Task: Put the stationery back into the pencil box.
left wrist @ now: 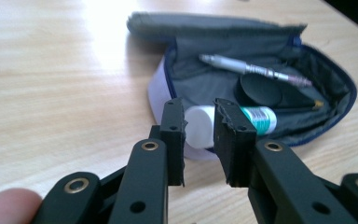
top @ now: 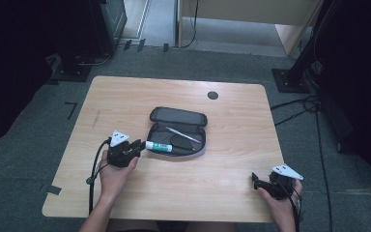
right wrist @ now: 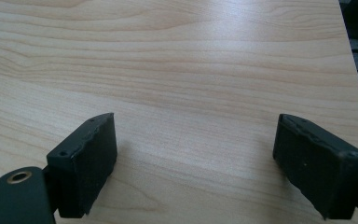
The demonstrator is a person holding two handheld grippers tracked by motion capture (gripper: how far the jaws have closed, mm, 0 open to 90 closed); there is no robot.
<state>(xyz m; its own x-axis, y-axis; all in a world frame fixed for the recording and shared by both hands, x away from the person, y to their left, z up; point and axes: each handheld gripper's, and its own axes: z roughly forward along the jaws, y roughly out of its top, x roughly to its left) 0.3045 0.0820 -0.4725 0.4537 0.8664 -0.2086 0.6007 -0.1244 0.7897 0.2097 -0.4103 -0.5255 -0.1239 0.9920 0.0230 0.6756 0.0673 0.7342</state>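
Glue stick (left wrist: 233, 122): white cap, green label, lying across the near-left rim of the open pencil case (top: 178, 133), cap end poking out over the edge. I am holding the left gripper (left wrist: 199, 125) on that cap, jaws closed in around it with the pads against its sides, so I am counting it as gripped. It is resting on the case, not yet lifted or pushed home as far as I can judge.

Pen (left wrist: 256, 70): silver, already lying inside the case toward its far side.
Dark round item (left wrist: 261, 90): inside the case beside the pen; I cannot tell what it is.
Right gripper (right wrist: 193, 158): well to the right of the case near the table's (top: 232, 188) front edge, jaws standing wide apart over bare wood, holding nothing.

Remaining, in my judgement: settling the glue stick, then closing the case lid.
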